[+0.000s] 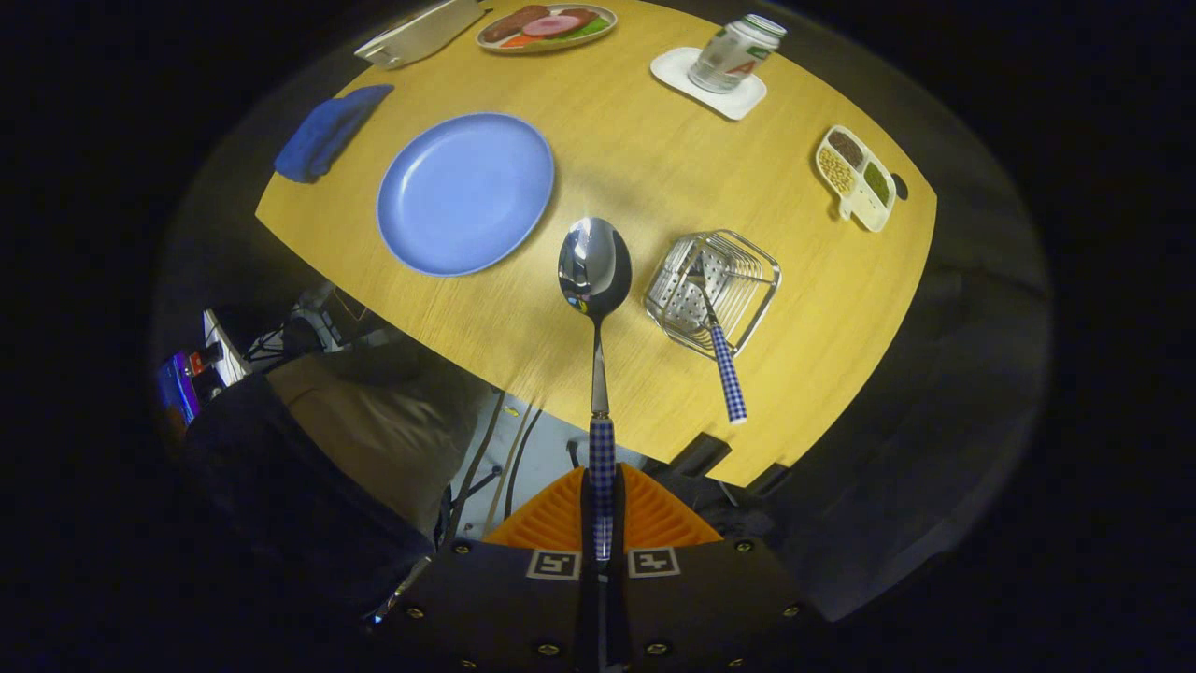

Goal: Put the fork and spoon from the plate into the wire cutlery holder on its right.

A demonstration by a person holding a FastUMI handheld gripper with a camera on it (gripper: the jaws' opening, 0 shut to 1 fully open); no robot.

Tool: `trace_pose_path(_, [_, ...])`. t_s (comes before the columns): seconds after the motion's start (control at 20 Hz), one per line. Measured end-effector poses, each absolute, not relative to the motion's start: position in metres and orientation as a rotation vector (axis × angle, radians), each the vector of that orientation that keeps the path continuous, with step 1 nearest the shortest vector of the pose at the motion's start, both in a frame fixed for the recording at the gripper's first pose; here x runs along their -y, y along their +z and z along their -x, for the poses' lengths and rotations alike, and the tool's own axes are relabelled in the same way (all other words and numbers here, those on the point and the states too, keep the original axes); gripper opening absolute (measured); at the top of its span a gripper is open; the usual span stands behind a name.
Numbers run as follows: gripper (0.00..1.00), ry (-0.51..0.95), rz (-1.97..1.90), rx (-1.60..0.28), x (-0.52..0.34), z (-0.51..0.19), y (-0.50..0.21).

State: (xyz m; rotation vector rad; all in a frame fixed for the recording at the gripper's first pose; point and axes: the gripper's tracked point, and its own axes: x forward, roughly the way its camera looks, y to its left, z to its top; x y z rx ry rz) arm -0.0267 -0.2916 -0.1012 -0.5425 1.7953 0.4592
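Note:
My gripper (603, 509) is shut on the checked handle of the spoon (595, 271), which sticks straight out ahead of the fingers, high above the wooden table (654, 150). Its shiny bowl hangs between the blue plate (464, 193) on the left and the wire cutlery holder (715, 290) on the right. The plate is bare. The fork (718, 346) stands in the holder, tines down, its checked handle leaning out toward me.
Along the far side of the table are a folded blue cloth (329, 133), a white box (419, 33), a plate of food (547, 25), a can on a white coaster (733, 56) and a divided snack dish (855, 176). A person's clothing (374, 421) is below the near edge.

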Motion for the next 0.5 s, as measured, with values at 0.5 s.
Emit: trace_pose_path(0.5, [0.04,0.351,0.37,-1.976,0.326,0.02,-0.114])
